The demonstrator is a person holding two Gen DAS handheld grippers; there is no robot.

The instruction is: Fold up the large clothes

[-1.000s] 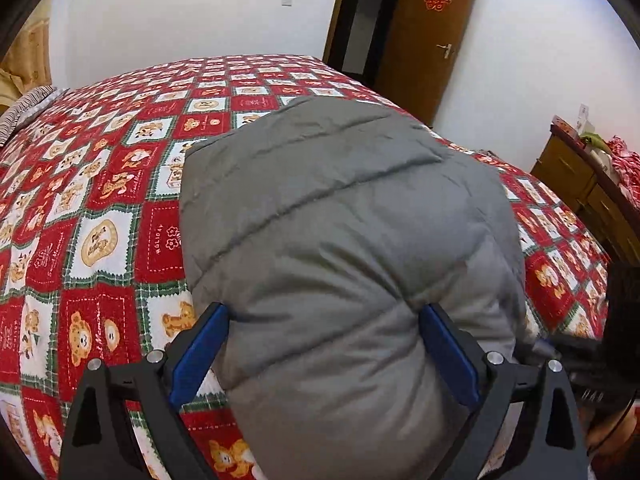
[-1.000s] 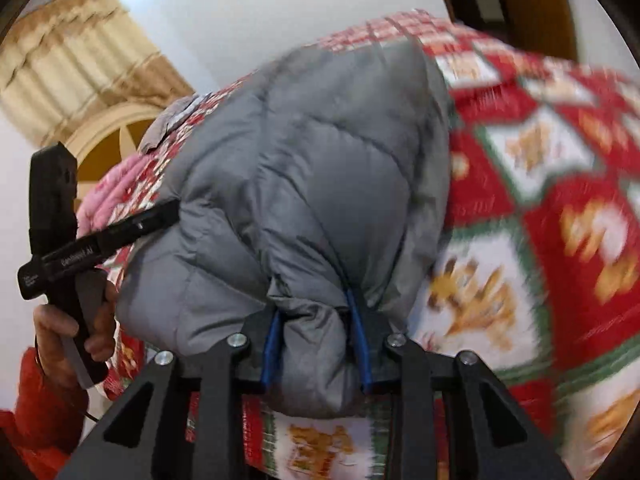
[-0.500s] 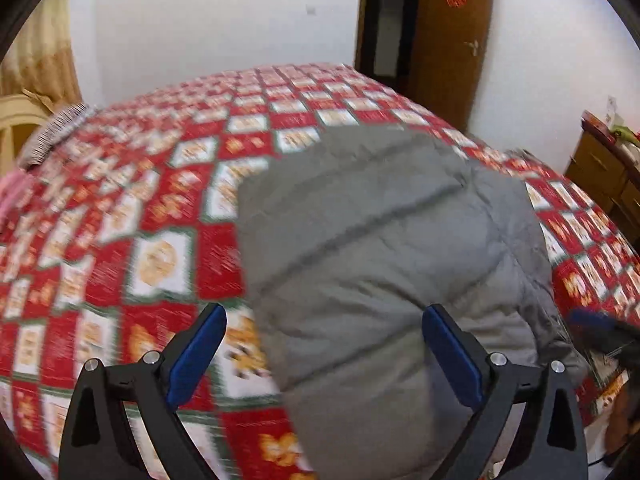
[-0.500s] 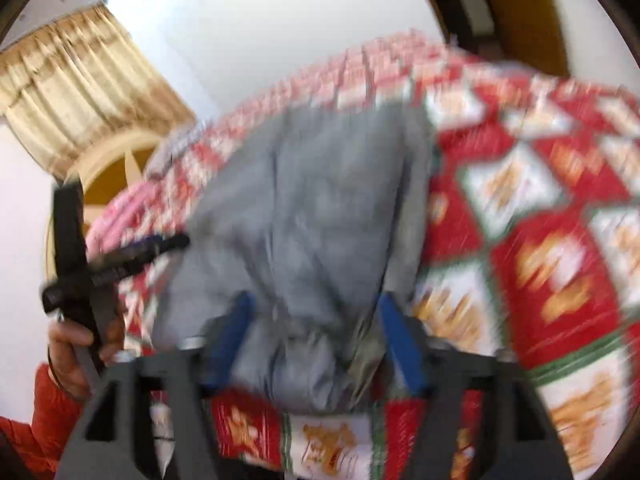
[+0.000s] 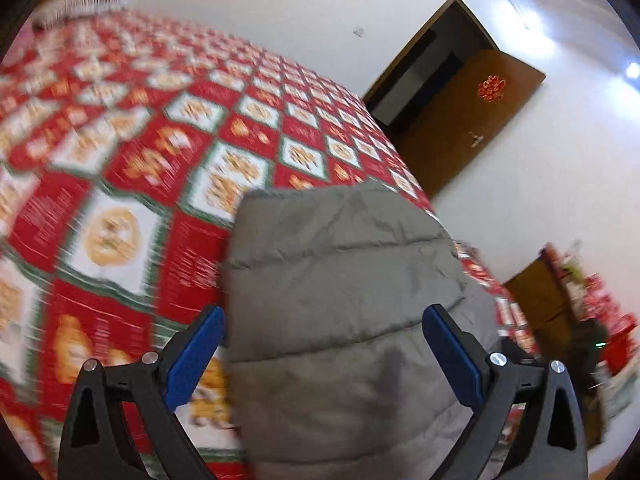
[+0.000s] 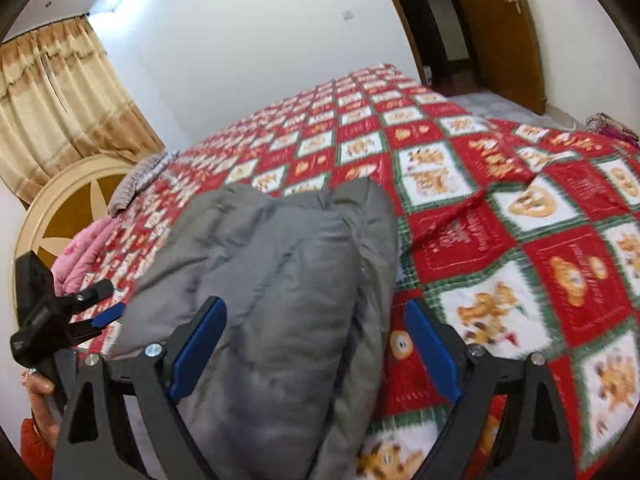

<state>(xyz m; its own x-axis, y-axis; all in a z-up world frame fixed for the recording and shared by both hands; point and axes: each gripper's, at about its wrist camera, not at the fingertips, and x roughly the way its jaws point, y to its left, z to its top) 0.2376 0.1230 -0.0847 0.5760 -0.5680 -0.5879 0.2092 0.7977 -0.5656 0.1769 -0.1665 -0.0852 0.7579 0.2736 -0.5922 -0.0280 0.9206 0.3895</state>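
Both claws are released and spread wide. The left claw [image 5: 324, 334] has the folded grey jacket [image 5: 344, 300] between its blue fingers [image 5: 196, 354]; whether they touch the cloth, I cannot tell. The right claw [image 6: 316, 332] hangs over the jacket [image 6: 272, 280], which lies ahead on the red checked bedspread [image 6: 500, 216].

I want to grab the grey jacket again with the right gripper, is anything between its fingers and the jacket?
Nothing visible does. The right gripper is open right over the folded grey jacket, which lies on the red patterned bedspread. The left gripper stays off at the jacket's far side.
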